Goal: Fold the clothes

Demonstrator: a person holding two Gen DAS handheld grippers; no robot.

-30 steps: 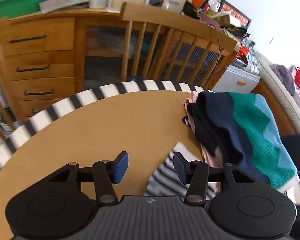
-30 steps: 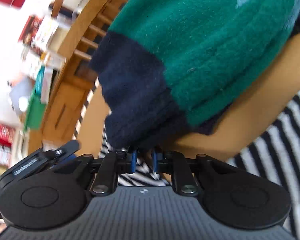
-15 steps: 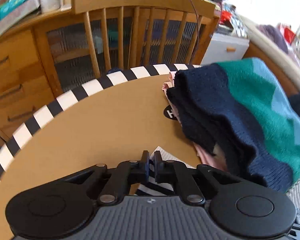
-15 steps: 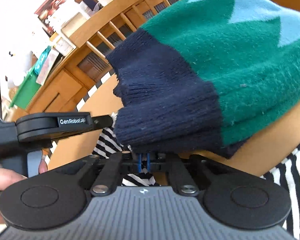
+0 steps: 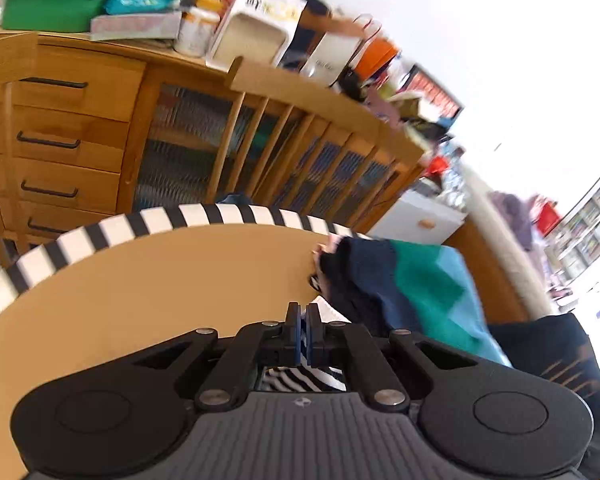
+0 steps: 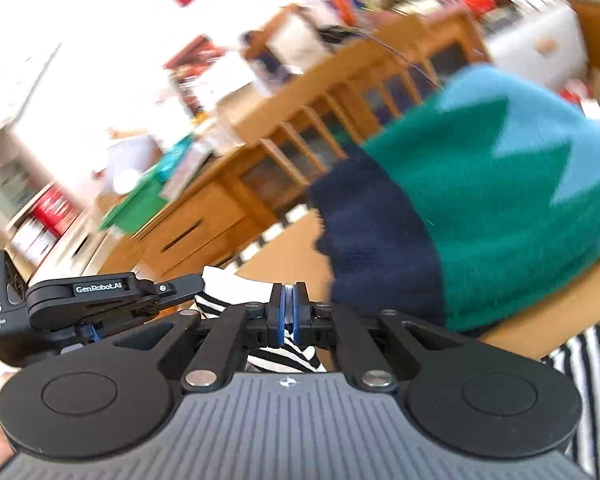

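Both your grippers, left (image 5: 302,334) and right (image 6: 287,314), clamped on striped shirt (image 6: 278,350), lifted off worktop (image 5: 160,280). Risk: thin pinch slips; fabric snags sweater (image 6: 480,216) alongside.

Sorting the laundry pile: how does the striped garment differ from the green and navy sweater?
The striped garment is thin black-and-white cloth; the sweater is thick knit in navy, green and light blue zigzag blocks. The striped garment is pinched by the left gripper and right gripper; the sweater lies untouched, bundled on the table. Both are clothes at that table.
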